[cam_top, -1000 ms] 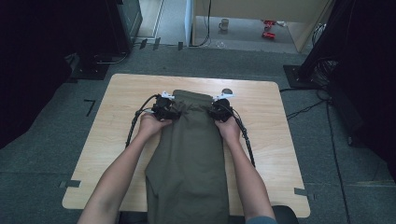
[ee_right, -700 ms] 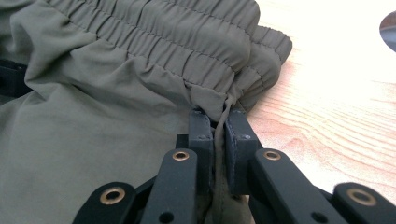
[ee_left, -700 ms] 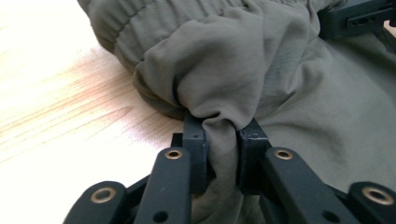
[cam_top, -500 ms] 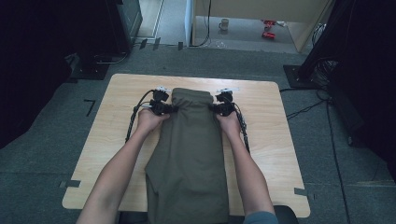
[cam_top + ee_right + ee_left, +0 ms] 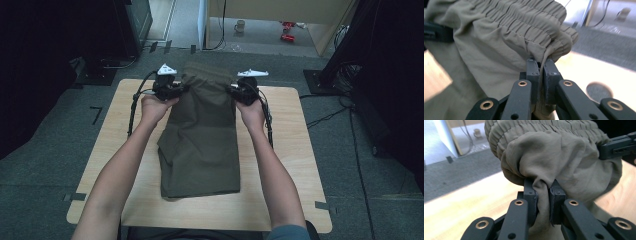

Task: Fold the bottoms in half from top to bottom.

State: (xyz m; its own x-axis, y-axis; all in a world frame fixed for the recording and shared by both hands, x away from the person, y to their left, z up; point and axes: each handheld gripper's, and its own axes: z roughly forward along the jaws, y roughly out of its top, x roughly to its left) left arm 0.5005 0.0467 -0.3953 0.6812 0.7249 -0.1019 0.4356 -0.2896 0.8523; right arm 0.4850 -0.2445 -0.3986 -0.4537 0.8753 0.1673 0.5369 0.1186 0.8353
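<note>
Olive-green trousers lie lengthwise on the wooden table, their elastic waistband end lifted at the far side. My left gripper pinches the waistband's left corner. In the left gripper view the jaws have just been closing and now press a fold of the fabric between them. My right gripper holds the waistband's right corner. In the right gripper view its jaws are clamped on the gathered hem. Both hands hold the waist above the tabletop.
Cables trail from both grippers along the forearms over the table. Dark equipment stands off the far left and right corners. On the floor beyond the table are a mug and red items. Tape marks sit at the table's near corners.
Both grippers have closed on the waistband corners and risen, lifting the trousers' waist end off the table and drawing it toward the far edge.
</note>
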